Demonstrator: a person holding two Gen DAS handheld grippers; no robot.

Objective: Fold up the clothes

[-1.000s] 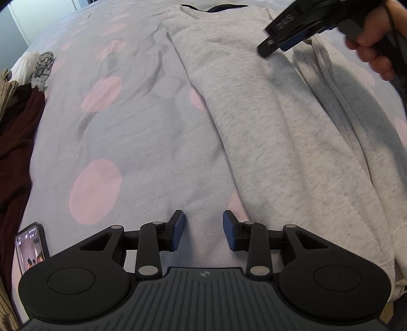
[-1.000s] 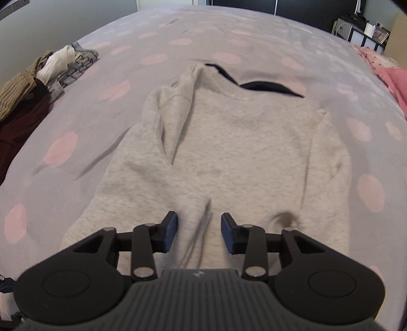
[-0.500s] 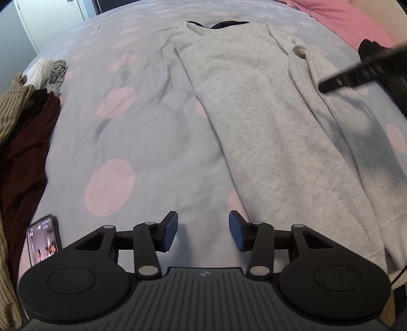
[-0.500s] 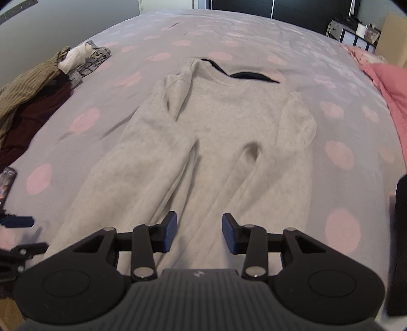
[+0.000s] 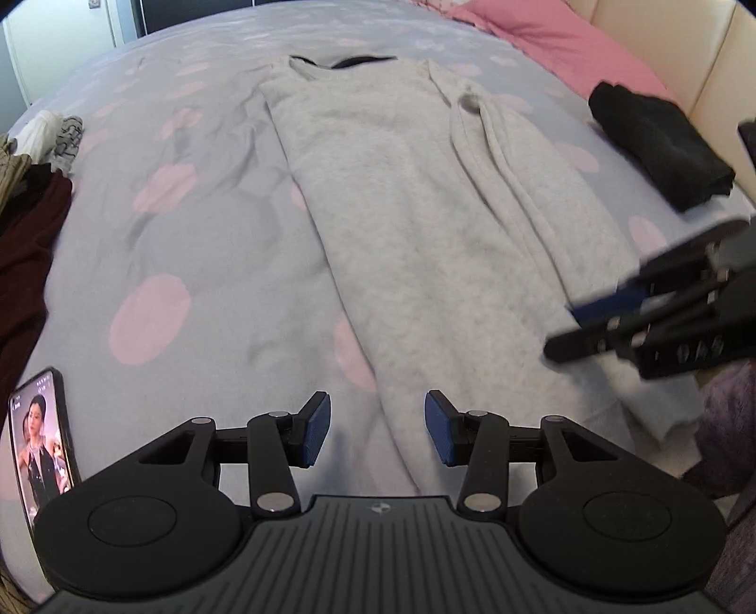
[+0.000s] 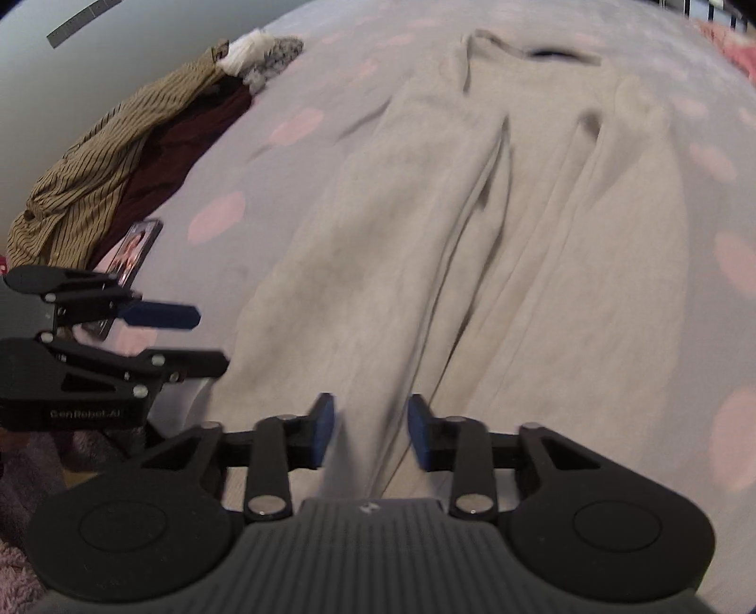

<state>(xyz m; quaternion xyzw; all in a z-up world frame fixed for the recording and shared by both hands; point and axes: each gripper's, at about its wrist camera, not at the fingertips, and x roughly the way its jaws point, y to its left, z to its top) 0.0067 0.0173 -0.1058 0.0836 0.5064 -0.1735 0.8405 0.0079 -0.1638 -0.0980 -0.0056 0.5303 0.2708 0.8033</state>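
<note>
A light grey sweatshirt [image 5: 425, 226] lies flat on the bed, collar far away, both sleeves folded in over the body; it also shows in the right wrist view [image 6: 472, 245]. My left gripper [image 5: 375, 434] is open and empty, low over the sweatshirt's near left hem corner. My right gripper [image 6: 371, 432] is open and empty above the near hem. The right gripper also shows at the right of the left wrist view [image 5: 581, 326], and the left gripper shows at the left of the right wrist view [image 6: 203, 337].
The bed has a pale bedspread with pink dots [image 5: 151, 321]. A phone [image 5: 40, 444] lies at the near left. A pile of clothes [image 6: 94, 179] sits at the left edge. Folded black clothes [image 5: 657, 137] and pink fabric [image 5: 543, 42] lie at the right.
Both grippers have drawn back from the sweatshirt's upper part to its near hem. The right gripper has dropped low beside the left one. The left jaws have opened wider.
</note>
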